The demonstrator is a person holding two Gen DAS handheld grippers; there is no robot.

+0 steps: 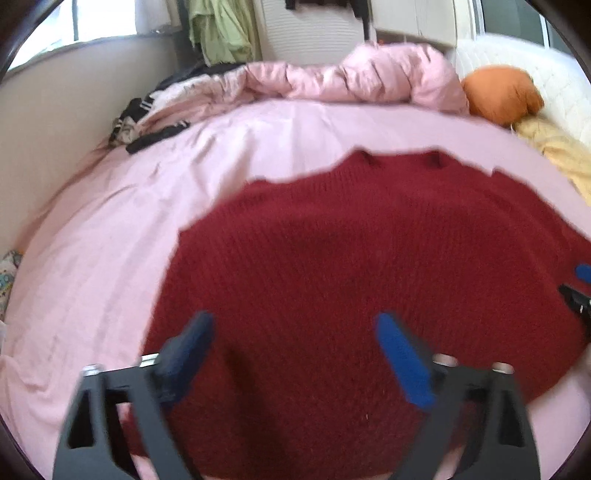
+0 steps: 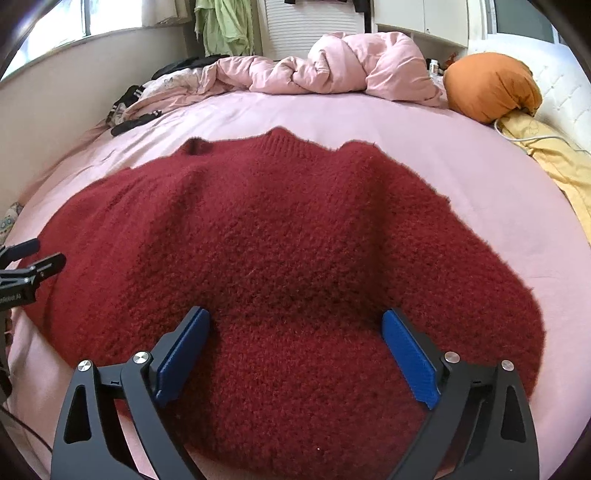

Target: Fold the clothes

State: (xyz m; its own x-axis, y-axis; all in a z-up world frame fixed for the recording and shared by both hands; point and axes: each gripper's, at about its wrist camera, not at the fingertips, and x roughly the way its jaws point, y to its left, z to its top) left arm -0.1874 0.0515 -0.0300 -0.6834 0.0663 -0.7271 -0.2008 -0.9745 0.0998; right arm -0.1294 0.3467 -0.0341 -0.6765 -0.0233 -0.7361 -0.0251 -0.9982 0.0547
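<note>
A dark red knitted sweater (image 1: 351,258) lies spread flat on the pink bed sheet (image 1: 110,221), collar toward the far side. It also shows in the right wrist view (image 2: 288,240). My left gripper (image 1: 295,325) is open just above the sweater's near left part, holding nothing. My right gripper (image 2: 295,321) is open just above the sweater's near middle, holding nothing. The right gripper's tips show at the right edge of the left wrist view (image 1: 580,291). The left gripper's tips show at the left edge of the right wrist view (image 2: 33,258).
A crumpled pink duvet (image 2: 332,62) lies at the far side of the bed. An orange pillow (image 2: 491,85) and yellow cloth (image 2: 554,155) lie at the far right. Dark and patterned clothes (image 2: 140,99) lie at the far left by the wall. Green clothes (image 2: 225,26) hang behind.
</note>
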